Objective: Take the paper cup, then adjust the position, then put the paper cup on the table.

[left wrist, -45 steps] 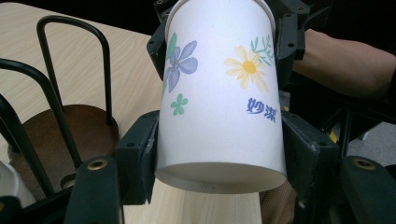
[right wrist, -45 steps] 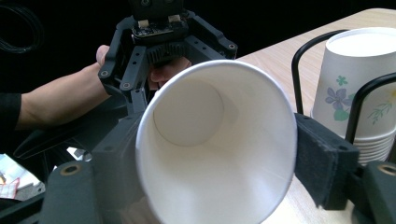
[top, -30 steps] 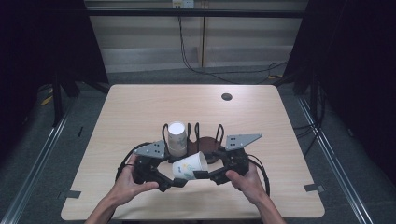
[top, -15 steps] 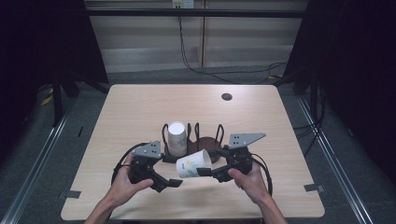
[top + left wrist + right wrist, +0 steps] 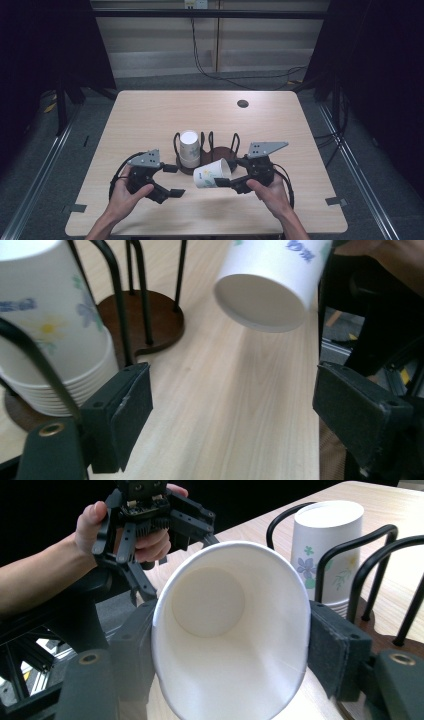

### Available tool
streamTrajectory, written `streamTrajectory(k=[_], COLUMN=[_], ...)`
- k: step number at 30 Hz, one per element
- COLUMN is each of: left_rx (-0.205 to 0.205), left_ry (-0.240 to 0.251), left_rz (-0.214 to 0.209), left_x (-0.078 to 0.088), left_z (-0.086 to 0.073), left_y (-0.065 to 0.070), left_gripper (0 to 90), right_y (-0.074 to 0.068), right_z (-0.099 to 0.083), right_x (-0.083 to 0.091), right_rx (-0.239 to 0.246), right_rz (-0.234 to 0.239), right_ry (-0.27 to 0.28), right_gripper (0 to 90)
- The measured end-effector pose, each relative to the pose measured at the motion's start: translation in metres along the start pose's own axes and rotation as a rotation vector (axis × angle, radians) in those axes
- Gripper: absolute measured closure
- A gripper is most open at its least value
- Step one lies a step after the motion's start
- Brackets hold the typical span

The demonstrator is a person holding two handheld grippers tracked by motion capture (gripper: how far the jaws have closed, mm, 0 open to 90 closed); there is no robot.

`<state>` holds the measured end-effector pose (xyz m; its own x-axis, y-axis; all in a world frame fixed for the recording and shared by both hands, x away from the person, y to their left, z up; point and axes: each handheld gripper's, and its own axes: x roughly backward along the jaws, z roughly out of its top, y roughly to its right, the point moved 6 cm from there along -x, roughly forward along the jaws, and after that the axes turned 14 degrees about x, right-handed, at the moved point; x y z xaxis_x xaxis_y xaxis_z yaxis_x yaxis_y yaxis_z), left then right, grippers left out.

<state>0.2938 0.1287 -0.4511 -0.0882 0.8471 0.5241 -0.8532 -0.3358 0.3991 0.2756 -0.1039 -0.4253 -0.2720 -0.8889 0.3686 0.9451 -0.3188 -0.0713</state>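
While my right gripper (image 5: 224,182) clamps a single paper cup (image 5: 212,174) by its sides near the rim, the cup lies tipped on its side above the table (image 5: 150,115), its base pointing toward my left gripper (image 5: 172,180) and its mouth facing back along the right jaws. In the right gripper view the pads press on both flanks of the cup (image 5: 230,630) and squeeze its rim slightly oval. My left gripper stands wide open with nothing between its jaws; they have just been opening, and in the left gripper view the cup's base (image 5: 262,302) hangs ahead of them, apart from both pads. Behind the held cup sits the brown-based wire cup holder (image 5: 212,150), with a stack of upside-down cups (image 5: 189,148) in its left bay. I see that stack (image 5: 55,335) close beside the left jaw.
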Motion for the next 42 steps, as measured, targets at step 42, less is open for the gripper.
streamTrajectory(k=[42], left_rx=[0.037], left_ry=[0.079], left_rz=[0.064], left_x=[0.026], left_z=[-0.001], left_y=[-0.026], left_gripper=[16.2], right_y=[0.033], right_z=[-0.017], right_x=[0.05], right_rx=[-0.073], right_rz=[-0.13], right_ry=[-0.122], right_gripper=[30.4])
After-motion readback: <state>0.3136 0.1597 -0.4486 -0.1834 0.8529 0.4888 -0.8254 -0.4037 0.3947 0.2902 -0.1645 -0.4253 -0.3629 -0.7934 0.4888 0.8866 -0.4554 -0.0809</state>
